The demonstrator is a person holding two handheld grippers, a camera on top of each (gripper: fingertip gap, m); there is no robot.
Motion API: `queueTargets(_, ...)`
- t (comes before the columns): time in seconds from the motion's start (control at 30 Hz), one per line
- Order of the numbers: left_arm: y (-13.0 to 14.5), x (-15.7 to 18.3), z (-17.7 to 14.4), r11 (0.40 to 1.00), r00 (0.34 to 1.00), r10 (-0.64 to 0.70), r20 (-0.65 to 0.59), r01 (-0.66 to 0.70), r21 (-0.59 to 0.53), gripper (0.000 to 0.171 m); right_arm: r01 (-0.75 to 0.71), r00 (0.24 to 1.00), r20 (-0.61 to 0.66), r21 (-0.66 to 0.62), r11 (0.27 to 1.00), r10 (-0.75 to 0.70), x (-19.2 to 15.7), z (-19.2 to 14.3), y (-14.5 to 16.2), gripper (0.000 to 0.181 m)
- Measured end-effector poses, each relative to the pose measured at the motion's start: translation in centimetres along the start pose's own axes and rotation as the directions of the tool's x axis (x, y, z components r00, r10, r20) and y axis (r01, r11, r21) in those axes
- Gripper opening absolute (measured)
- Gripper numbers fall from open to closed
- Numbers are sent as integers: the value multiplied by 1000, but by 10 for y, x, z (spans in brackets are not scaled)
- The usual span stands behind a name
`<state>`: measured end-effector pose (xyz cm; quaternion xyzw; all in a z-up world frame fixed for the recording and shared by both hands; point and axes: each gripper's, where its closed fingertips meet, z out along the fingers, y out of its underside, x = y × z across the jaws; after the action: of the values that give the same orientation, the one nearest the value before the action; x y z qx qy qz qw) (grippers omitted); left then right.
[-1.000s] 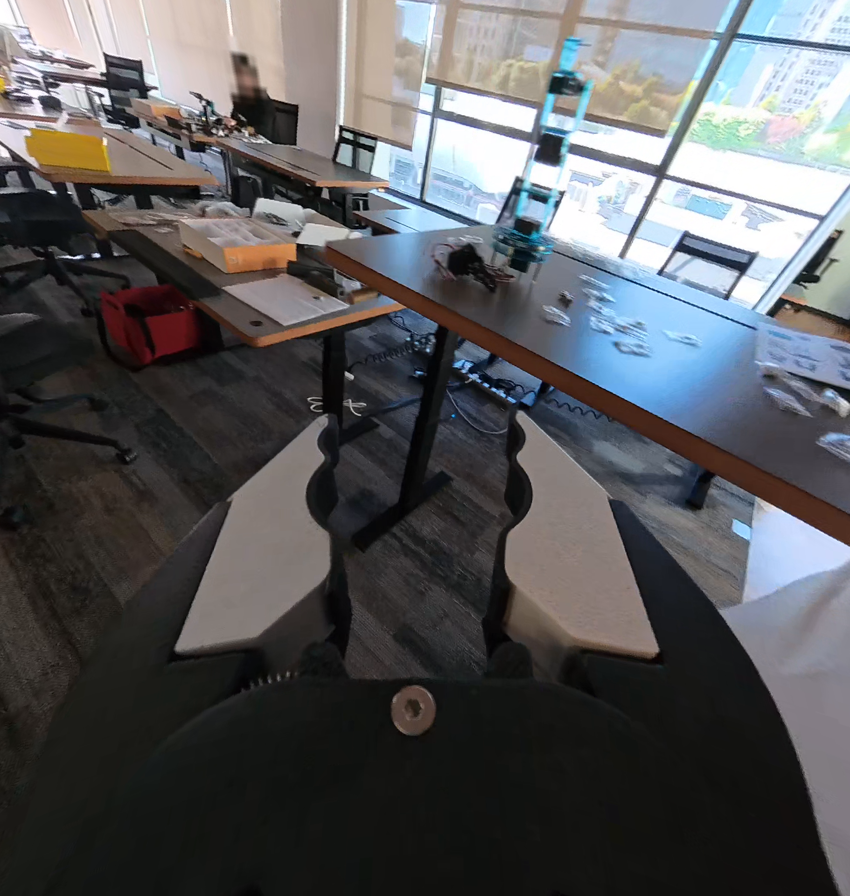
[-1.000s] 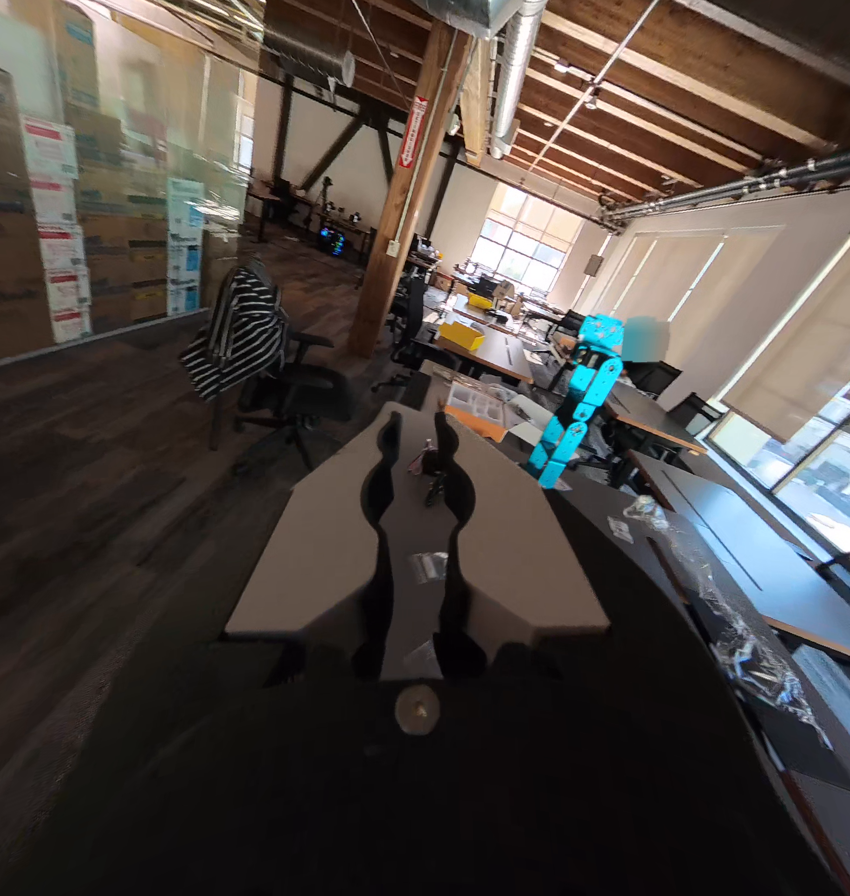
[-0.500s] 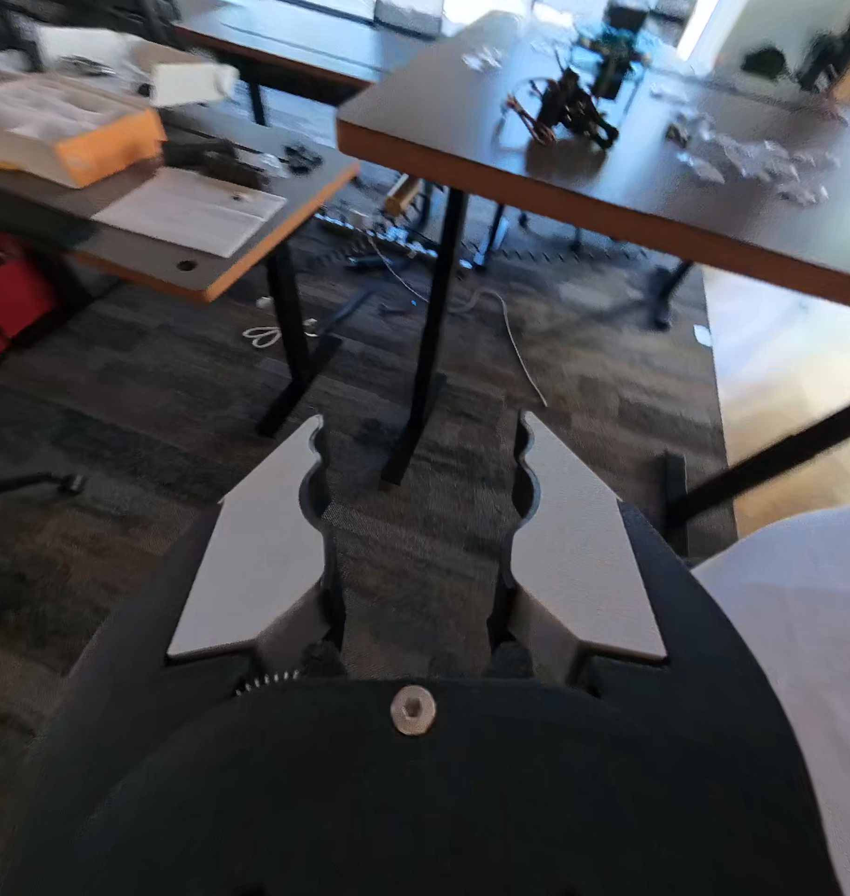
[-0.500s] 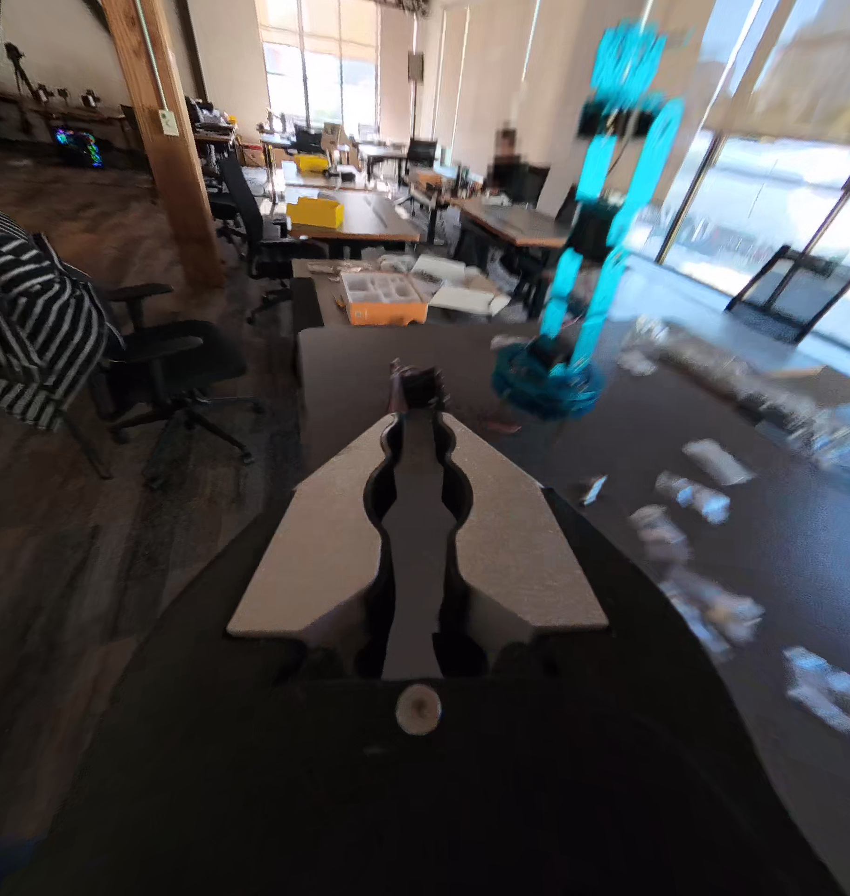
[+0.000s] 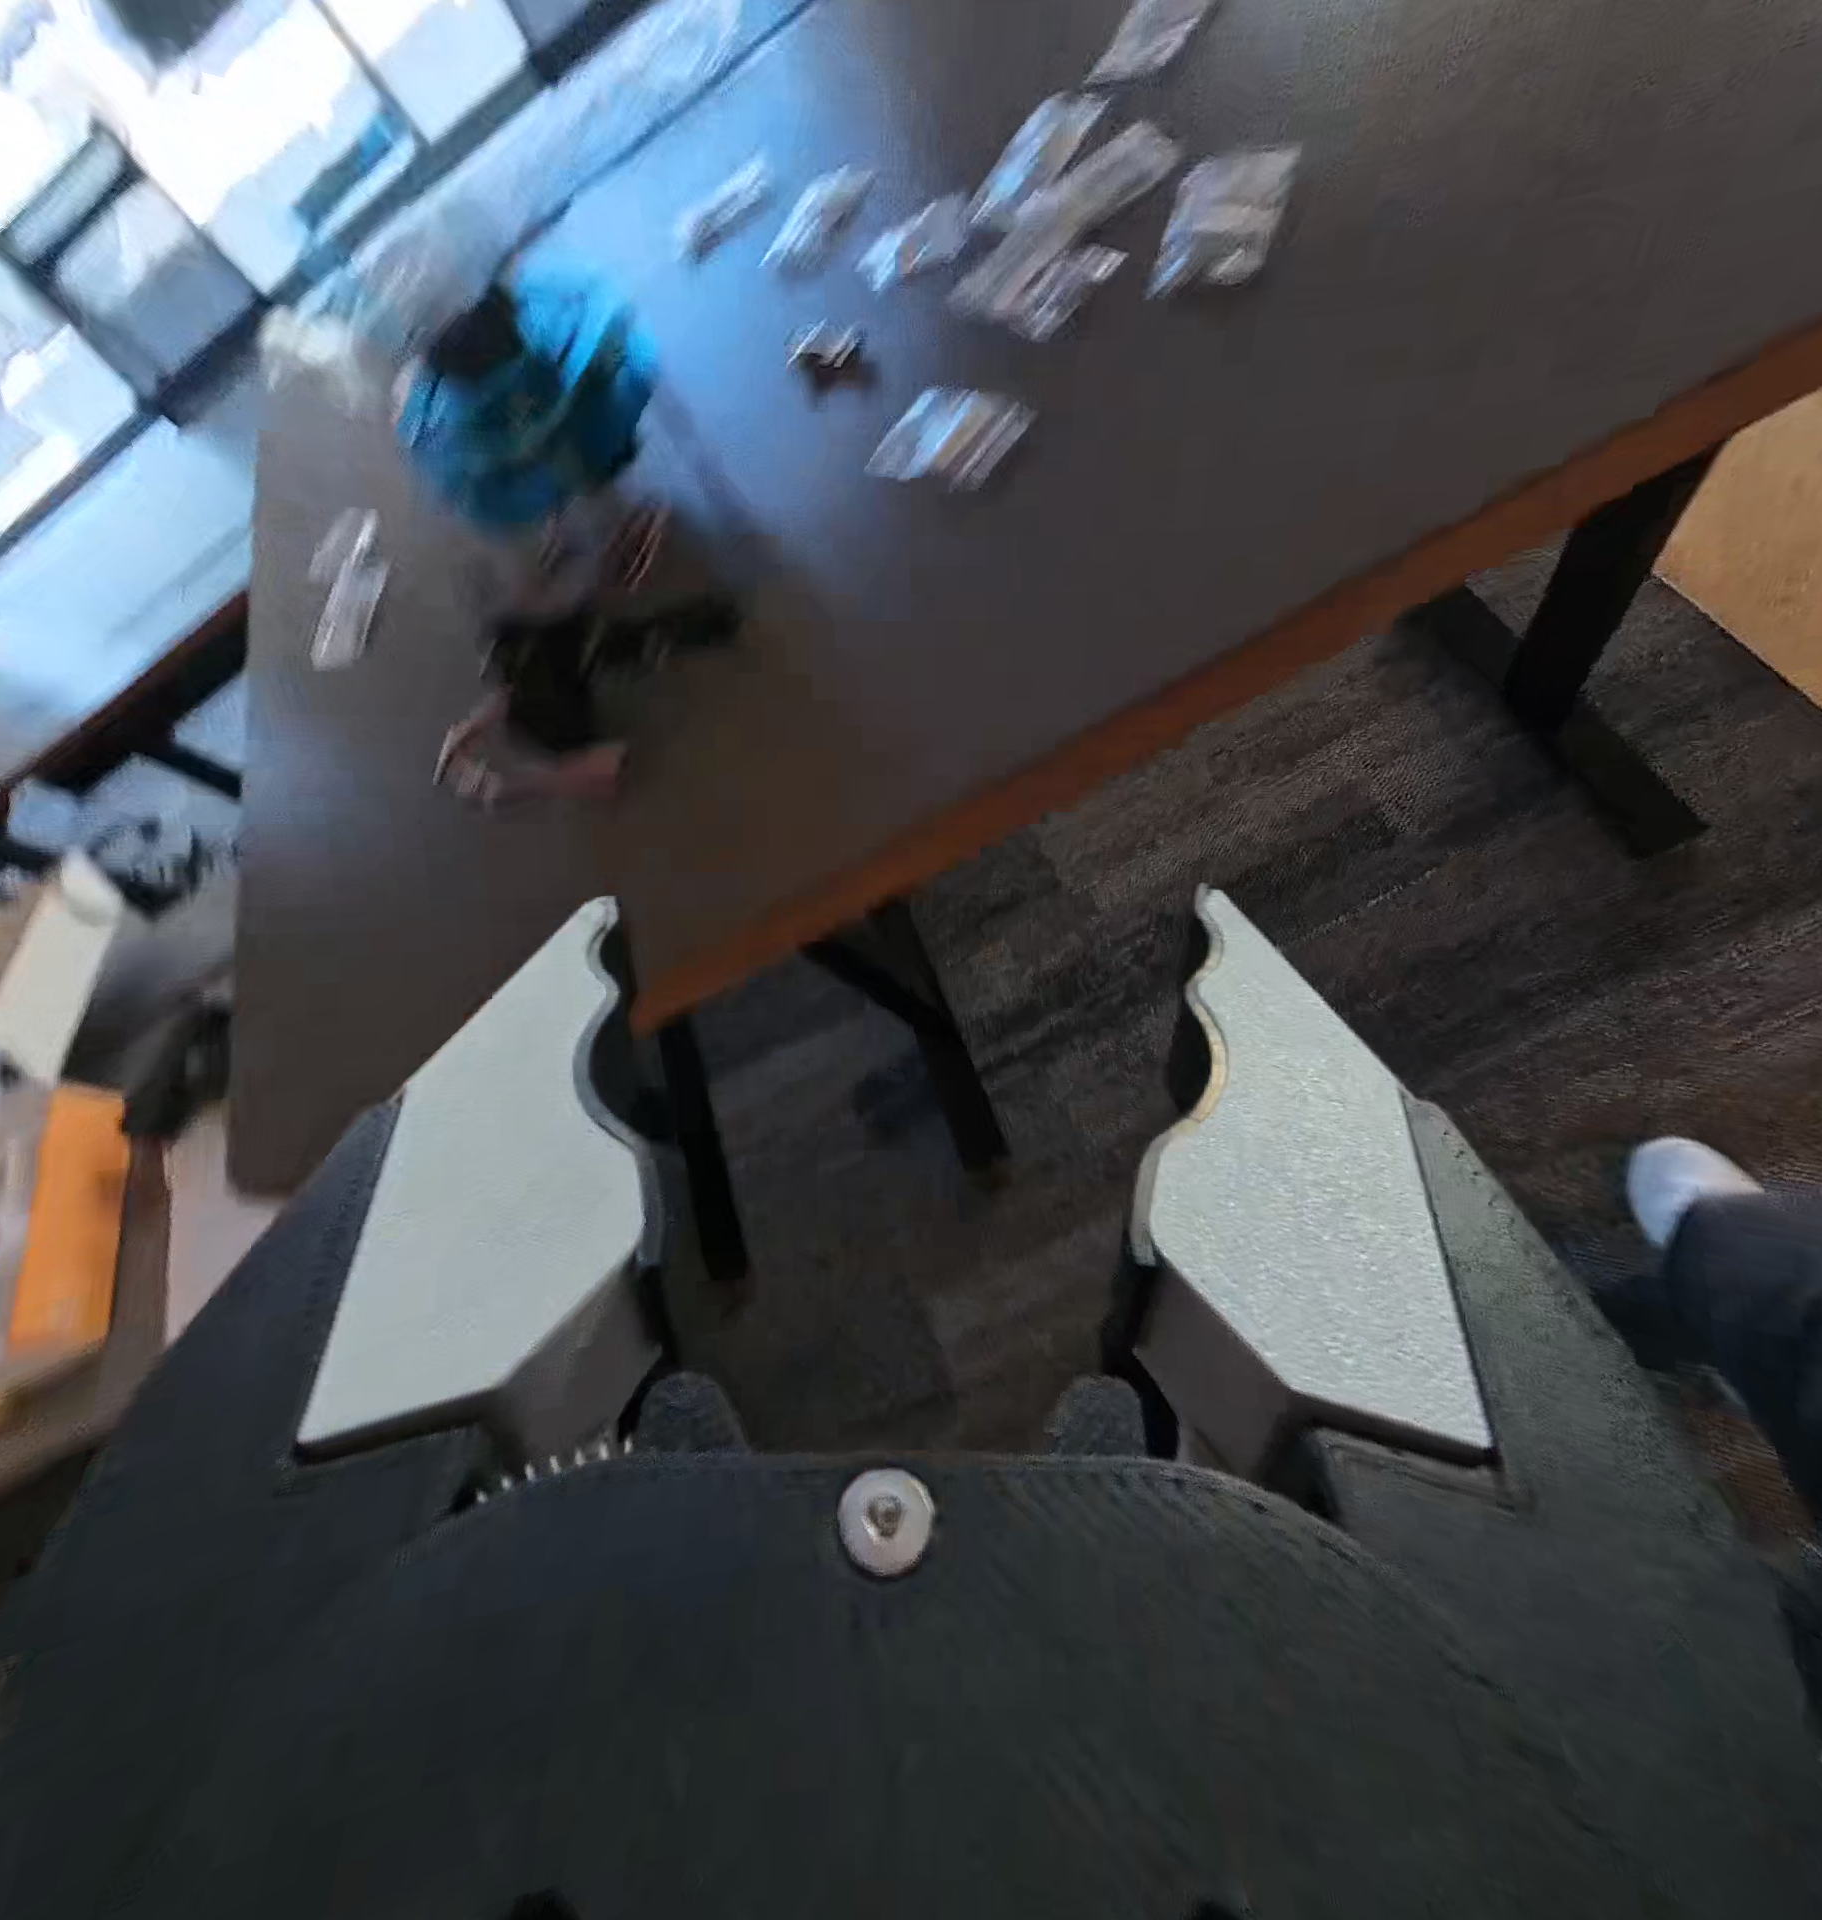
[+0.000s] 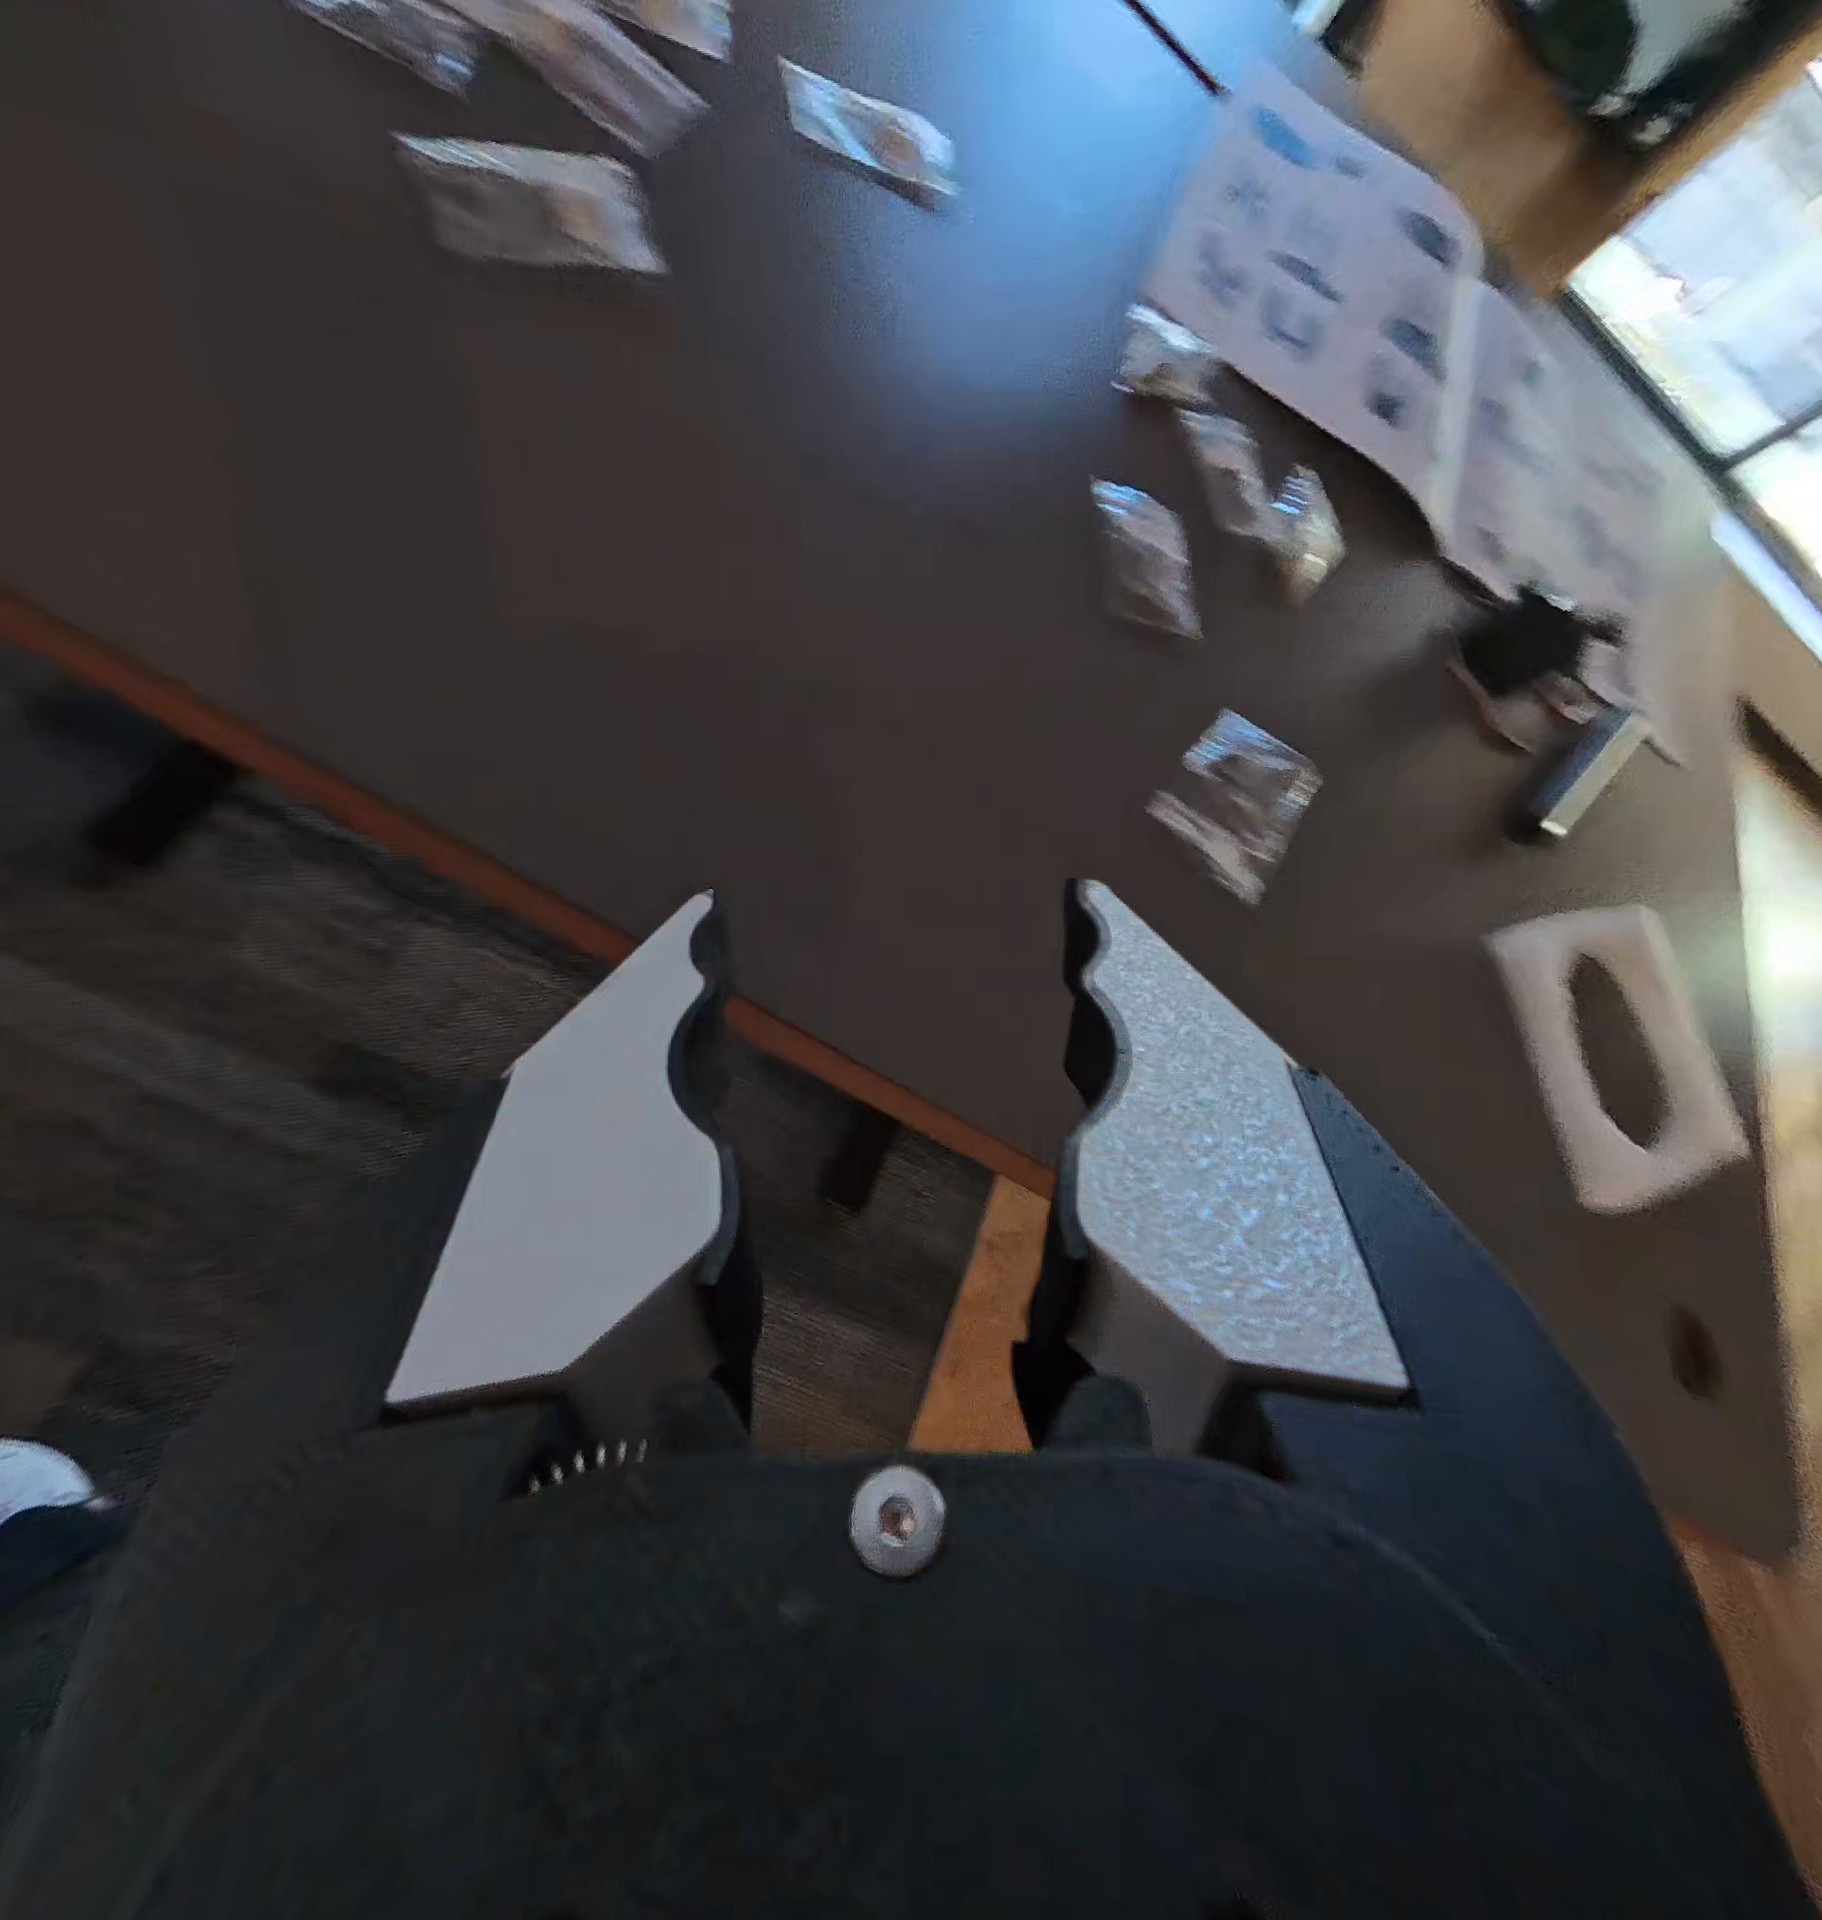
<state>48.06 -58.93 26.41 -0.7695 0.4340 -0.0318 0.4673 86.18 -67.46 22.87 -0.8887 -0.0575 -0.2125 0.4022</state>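
Note:
My left gripper [image 5: 902, 914] is open and empty, held in the air over the front edge of a dark table [image 5: 1302, 416]. On that table stand a blurred blue robot base [image 5: 517, 426], a black part with wires [image 5: 564, 686] and several small clear bags [image 5: 1032, 260]. My right gripper [image 6: 891, 899] is open and empty above the same table [image 6: 574, 520], near its orange front edge. Small clear bags [image 6: 1234, 800] lie ahead of it, with a white foam frame [image 6: 1613, 1060], a printed paper sheet [image 6: 1333, 249] and a black wired part [image 6: 1530, 644] farther right.
Dark carpet [image 5: 1354, 883] lies under the table, with black table legs [image 5: 1582, 686]. A person's shoe and dark trouser leg [image 5: 1738, 1247] are at the right. An orange-edged box [image 5: 65, 1216] and a white bottle [image 5: 50, 977] stand on a lower desk at left. Windows [image 5: 107, 208] lie beyond.
Both views have swung fast down onto the dark table and are motion-blurred. The right jaws have opened from nearly closed to a wide gap. The left jaws have spread wider.

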Motion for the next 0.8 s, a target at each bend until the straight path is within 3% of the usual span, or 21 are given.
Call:
queueTargets(0.17, -96, 96, 67, 988, 988, 147, -39, -144, 60, 103, 16, 996, -90, 13, 1000, -15, 66, -6, 26, 62)
queueTargets(0.4, -174, 195, 119, 994, 992, 37, -119, -25, 102, 100, 115, 988, -101, -30, 993, -118, 160, 12, 77, 62)
queueTargets(0.6, -197, 235, 140, 996, 989, -17, -148, 28, 79, 96, 127, 987, -88, -62, 990, -132, 213, 31, 108, 62)
queueTargets(0.8, -176, 243, 145, 996, 972, -74, -224, 83, 30, 83, -35, 999, 38, 46, 998, 33, 227, 47, 116, 65)
